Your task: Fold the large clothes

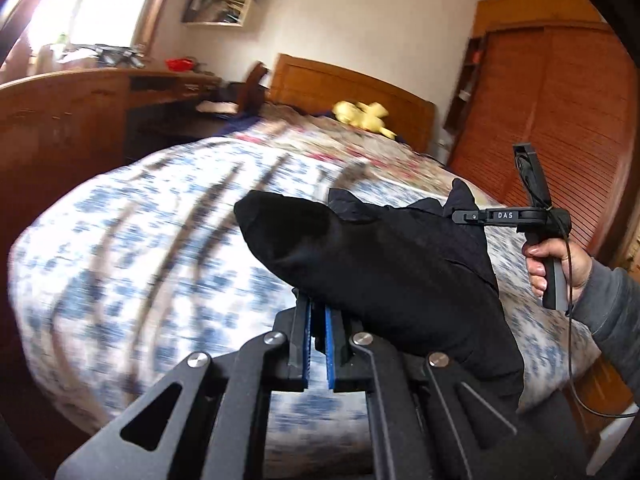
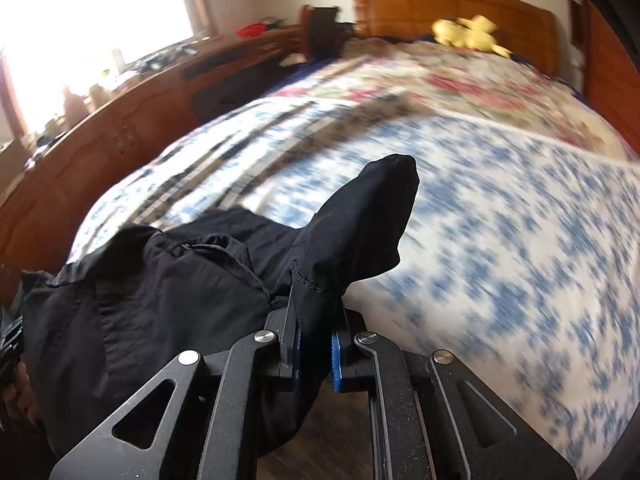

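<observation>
Garment [image 1: 384, 264], black, above the bed [image 1: 140, 220], clenched in both tools [image 1: 318, 312] [image 2: 316, 316].

Garment [image 1: 384, 280] held above the bed [image 1: 140, 240], plush toy [image 1: 362, 116] laid before the headboard [image 1: 320, 80], desk [image 1: 80, 112] placed left of the bed

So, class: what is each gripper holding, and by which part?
Both hold one black garment: left gripper and right gripper each pinch a bunched edge, which part unclear.
</observation>
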Action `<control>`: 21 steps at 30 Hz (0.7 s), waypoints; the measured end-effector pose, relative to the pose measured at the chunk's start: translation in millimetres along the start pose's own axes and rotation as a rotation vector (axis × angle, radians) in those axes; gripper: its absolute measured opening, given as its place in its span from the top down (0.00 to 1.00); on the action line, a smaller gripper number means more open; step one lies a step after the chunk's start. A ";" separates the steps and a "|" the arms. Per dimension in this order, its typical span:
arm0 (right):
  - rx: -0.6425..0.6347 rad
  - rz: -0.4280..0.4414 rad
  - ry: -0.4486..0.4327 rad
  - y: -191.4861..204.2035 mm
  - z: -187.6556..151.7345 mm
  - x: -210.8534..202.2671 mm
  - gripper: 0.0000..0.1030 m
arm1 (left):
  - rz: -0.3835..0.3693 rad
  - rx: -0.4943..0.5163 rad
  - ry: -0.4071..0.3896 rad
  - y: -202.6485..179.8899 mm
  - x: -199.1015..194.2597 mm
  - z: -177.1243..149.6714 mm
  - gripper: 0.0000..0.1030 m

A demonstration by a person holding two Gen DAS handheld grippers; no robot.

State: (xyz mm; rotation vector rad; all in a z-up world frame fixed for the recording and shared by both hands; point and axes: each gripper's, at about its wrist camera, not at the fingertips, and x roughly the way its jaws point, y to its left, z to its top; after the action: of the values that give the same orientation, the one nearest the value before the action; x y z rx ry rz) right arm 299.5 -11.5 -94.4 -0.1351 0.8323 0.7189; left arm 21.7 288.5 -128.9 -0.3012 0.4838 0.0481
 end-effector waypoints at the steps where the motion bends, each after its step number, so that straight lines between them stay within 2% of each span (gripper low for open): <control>1: -0.018 0.011 -0.001 11.6 10.2 9.0 0.93 | 0.030 -0.009 -0.012 12.8 -5.1 2.9 0.97; 12: -0.230 0.129 -0.017 168.5 111.3 117.9 0.93 | 0.290 -0.077 -0.074 128.4 -30.1 22.2 0.97; 17: -0.244 0.166 -0.030 233.5 135.6 150.7 0.93 | 0.382 -0.124 -0.086 170.8 -35.6 18.6 0.97; 21: -0.308 0.165 -0.052 278.7 147.6 164.4 0.93 | 0.435 -0.135 -0.096 193.3 -36.8 23.8 0.97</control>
State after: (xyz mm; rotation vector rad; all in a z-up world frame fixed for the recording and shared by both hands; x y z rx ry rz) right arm 291.1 343.1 -67.0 -0.3251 0.6841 1.0003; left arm -22.7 481.0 -144.7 -0.3197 0.4446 0.5174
